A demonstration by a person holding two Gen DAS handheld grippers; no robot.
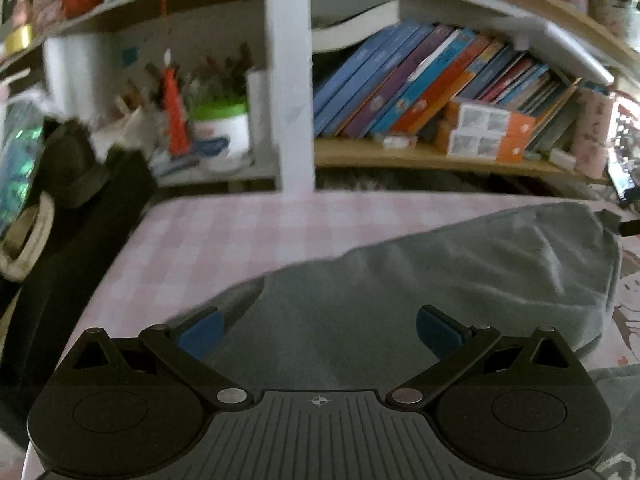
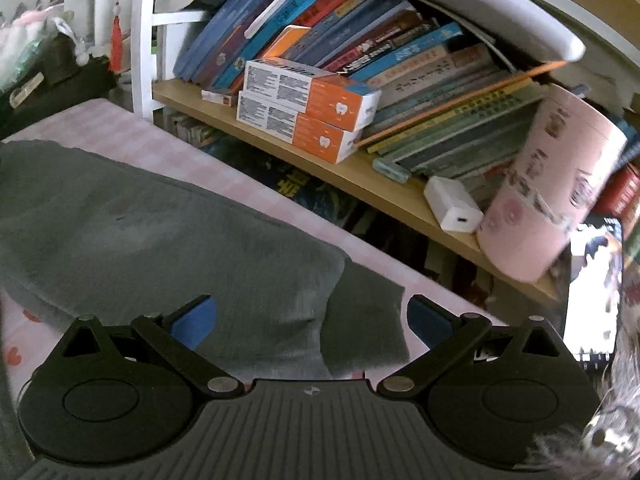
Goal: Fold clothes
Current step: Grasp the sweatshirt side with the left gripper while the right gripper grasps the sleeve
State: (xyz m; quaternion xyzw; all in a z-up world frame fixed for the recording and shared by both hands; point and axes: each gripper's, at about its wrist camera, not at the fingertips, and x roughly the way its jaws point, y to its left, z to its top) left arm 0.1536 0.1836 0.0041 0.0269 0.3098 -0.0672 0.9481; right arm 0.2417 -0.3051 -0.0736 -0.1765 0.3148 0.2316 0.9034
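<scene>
A grey garment (image 1: pixel 440 280) lies folded on the pink checked table cover (image 1: pixel 208 240). My left gripper (image 1: pixel 320 330) is open just above its near left part, blue pads wide apart, holding nothing. In the right wrist view the same grey garment (image 2: pixel 160 240) lies across the table, with a folded corner (image 2: pixel 360 320) between the pads. My right gripper (image 2: pixel 310 320) is open over that corner and holds nothing. The tip of the right gripper (image 1: pixel 624 226) shows at the garment's far right end.
A bookshelf (image 1: pixel 440 156) with leaning books (image 2: pixel 340 40) stands right behind the table. Two orange boxes (image 2: pixel 304 112), a white charger (image 2: pixel 452 204) and a pink cylinder (image 2: pixel 552 188) sit on it. A black bag (image 1: pixel 80 200) is at the left edge.
</scene>
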